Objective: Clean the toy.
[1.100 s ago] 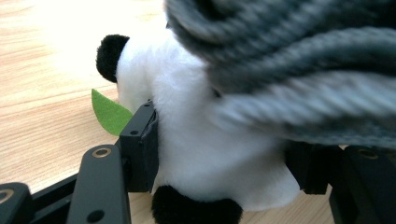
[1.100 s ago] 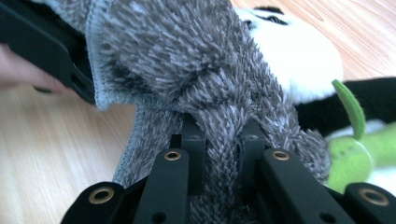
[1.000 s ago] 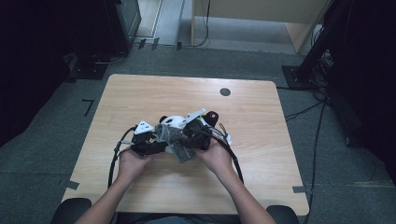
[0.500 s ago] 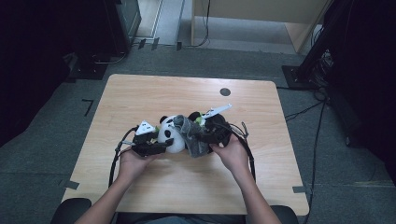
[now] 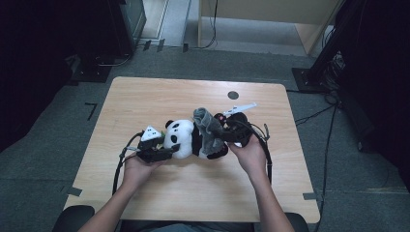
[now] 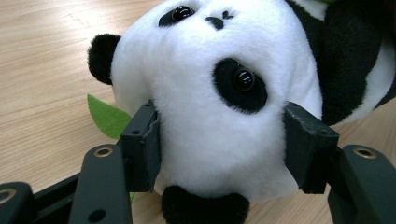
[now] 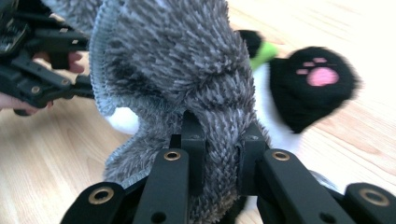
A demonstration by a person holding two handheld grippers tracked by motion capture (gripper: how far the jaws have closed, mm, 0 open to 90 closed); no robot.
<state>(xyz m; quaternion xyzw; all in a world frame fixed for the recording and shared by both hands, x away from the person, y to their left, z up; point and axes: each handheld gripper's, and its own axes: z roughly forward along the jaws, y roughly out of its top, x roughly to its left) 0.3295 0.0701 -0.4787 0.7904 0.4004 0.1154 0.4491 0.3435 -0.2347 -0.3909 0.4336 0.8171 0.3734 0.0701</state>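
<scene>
Toy panda (image 5: 186, 140) lying on the wooden table (image 5: 145, 96), left gripper (image 6: 219, 154) clamping its white head, right gripper (image 7: 219, 158) pinching a grey fuzzy cloth (image 7: 187, 70) over its body

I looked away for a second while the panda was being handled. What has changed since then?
The right gripper, shut on the grey cloth, has pulled it rightward off the panda's head, uncovering the face. The left gripper still clamps the panda by the head in the same place on the table.
</scene>
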